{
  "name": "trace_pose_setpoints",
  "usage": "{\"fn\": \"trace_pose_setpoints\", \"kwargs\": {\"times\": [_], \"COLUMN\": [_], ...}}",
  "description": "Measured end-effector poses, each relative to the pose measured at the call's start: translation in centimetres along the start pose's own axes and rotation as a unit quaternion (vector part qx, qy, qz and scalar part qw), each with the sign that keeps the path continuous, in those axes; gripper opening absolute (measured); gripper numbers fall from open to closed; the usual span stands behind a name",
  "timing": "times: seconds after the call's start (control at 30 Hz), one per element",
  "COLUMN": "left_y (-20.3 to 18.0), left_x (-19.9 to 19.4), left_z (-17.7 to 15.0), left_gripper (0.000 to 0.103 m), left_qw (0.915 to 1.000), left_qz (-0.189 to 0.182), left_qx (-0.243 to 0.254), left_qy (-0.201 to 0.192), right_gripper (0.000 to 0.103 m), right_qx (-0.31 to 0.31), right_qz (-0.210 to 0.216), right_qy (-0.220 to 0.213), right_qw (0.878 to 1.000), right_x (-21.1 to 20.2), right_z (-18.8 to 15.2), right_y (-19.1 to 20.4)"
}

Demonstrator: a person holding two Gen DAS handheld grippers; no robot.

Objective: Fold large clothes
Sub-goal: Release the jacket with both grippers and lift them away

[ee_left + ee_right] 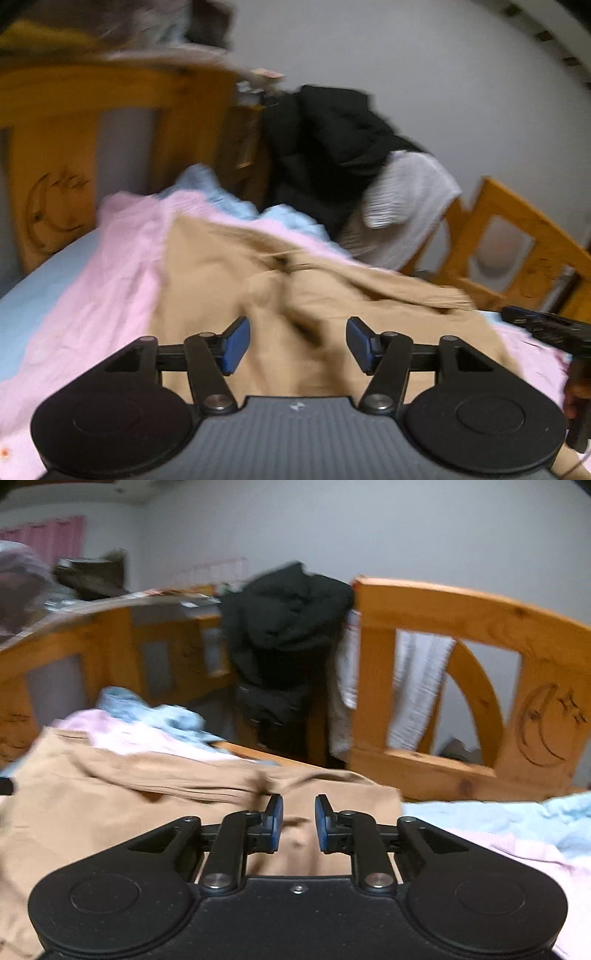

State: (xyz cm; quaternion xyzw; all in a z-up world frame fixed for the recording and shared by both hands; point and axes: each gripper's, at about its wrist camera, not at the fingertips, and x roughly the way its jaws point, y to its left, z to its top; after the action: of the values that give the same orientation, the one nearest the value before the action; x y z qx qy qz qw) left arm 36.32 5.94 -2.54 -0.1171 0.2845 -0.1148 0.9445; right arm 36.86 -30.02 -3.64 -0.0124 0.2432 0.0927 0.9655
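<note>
Progress stands at an intermediate stage, judged from the cloth's present lie. The large tan woven-fabric garment (229,280) lies on the bed, over a pink wrinkled sheet (110,258), with 1 thick doubled layer along its far side and loose creases across the middle. The left gripper (297,345) hovers over it, fingers spread wide and holding nothing. The right gripper (298,821) is also above it, fingers parted by a narrow gap, nothing between them. Remaining work, as judged: flattening the creases and further folds to a compact shape.
</note>
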Motion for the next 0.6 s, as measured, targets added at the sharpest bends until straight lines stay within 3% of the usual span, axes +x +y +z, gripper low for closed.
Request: {"fn": "trace_pose_setpoints", "kwargs": {"times": [0.07, 0.13, 0.27, 0.4, 0.47, 0.53, 0.6], "left_y": [-1.9, -3.4, -3.6, -4.7, -4.5, -4.0, -3.4], "left_x": [0.9, 2.9, 7.3, 7.6, 6.4, 4.5, 2.2], "left_z": [-0.3, -0.9, -2.5, -2.9, -2.6, -2.5, -2.7], "left_gripper": [0.066, 0.064, 0.06, 0.061, 0.063, 0.07, 0.081], "left_qw": [0.9994, 0.9973, 0.9914, 0.9868, 0.9888, 0.9924, 0.9946], "left_qz": [-0.011, 0.01, 0.056, 0.062, 0.048, 0.031, 0.02], "left_qx": [0.029, 0.055, 0.05, 0.106, 0.092, 0.066, 0.057], "left_qy": [0.017, 0.048, 0.107, 0.106, 0.108, 0.099, 0.084], "right_gripper": [0.035, 0.038, 0.045, 0.044, 0.044, 0.044, 0.052], "right_qx": [-0.028, -0.063, -0.118, -0.13, -0.114, -0.098, -0.093], "right_qz": [0.027, 0.043, 0.011, -0.008, -0.004, 0.009, 0.021], "right_qy": [-0.003, 0.005, 0.038, 0.05, 0.053, 0.049, 0.045], "right_qw": [0.999, 0.997, 0.992, 0.99, 0.992, 0.994, 0.994], "right_x": [-0.1, 0.5, 3.9, 5.8, 5.3, 3.7, 2.1], "right_z": [-0.4, -1.1, -2.8, -3.5, -2.9, -2.5, -2.2], "right_y": [1.6, 3.3, 5.2, 4.9, 4.5, 3.9, 3.5]}}
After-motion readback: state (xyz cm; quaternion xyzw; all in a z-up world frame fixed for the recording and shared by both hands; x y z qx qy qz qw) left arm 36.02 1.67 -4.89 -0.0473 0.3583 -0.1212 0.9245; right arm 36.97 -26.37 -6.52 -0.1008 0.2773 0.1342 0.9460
